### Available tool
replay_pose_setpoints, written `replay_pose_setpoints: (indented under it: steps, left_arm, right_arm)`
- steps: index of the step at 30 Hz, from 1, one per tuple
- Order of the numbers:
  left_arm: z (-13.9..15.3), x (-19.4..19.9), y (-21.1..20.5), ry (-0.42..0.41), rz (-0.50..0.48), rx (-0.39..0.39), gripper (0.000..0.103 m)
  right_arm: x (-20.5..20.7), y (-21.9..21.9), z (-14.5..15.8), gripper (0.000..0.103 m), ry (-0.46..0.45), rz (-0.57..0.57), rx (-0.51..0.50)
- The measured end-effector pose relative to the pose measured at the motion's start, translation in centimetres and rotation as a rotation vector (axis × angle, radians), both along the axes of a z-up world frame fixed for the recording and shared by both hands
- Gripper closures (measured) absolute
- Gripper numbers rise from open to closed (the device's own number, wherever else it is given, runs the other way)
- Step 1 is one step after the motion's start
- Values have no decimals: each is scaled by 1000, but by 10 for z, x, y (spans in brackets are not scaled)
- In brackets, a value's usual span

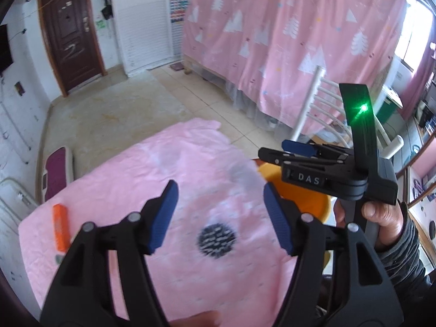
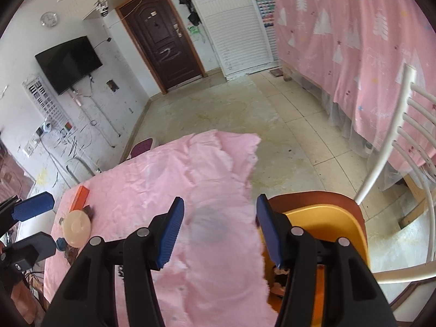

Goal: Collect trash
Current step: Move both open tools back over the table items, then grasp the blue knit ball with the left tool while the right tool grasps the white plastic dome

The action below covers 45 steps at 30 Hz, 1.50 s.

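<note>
Ribbed blue claw pads (image 1: pixel 163 218) apart, both claws empty; crinkled pink cloth (image 1: pixel 136 177) below.

An orange rectangular carton (image 1: pixel 60 227) lies flat near the far left edge of the pink-clothed surface (image 1: pixel 152 169). Just beside its near end rests a pale, round translucent lid (image 2: pixel 76 228), with a small blue scrap (image 2: pixel 61 244) and brown crumbs touching it. An orange bin (image 2: pixel 327 223) stands beside the surface's right edge.
</note>
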<state>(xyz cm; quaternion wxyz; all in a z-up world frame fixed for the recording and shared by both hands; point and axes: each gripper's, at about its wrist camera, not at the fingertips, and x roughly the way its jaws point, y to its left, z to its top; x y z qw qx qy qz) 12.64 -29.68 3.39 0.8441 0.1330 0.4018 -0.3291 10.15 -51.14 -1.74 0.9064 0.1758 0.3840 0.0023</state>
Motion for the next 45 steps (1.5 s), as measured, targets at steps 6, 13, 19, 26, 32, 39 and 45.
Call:
replay_pose_setpoints:
  steps: [6, 13, 19, 26, 32, 39, 45]
  left_arm:
    - [9, 4, 51, -25, 77, -24, 41]
    - [16, 4, 109, -58, 176, -36, 40]
    - [12, 6, 152, -61, 259, -37, 37]
    - [1, 10, 192, -30, 333, -51, 37]
    - [-11, 13, 220, -3, 396, -59, 37]
    - [-31, 18, 248, 44, 463, -66, 37]
    - [-52, 21, 264, 82, 497, -56, 37]
  right_arm:
    - [18, 48, 7, 58, -1, 75, -14]
    - [38, 109, 10, 58, 7, 175, -33]
    - [46, 151, 12, 58, 7, 254, -42]
    - [50, 196, 9, 55, 20, 343, -41]
    - [56, 232, 9, 51, 30, 408, -36]
    - [62, 266, 2, 51, 58, 471, -44]
    - [65, 285, -2, 50, 81, 508, -42]
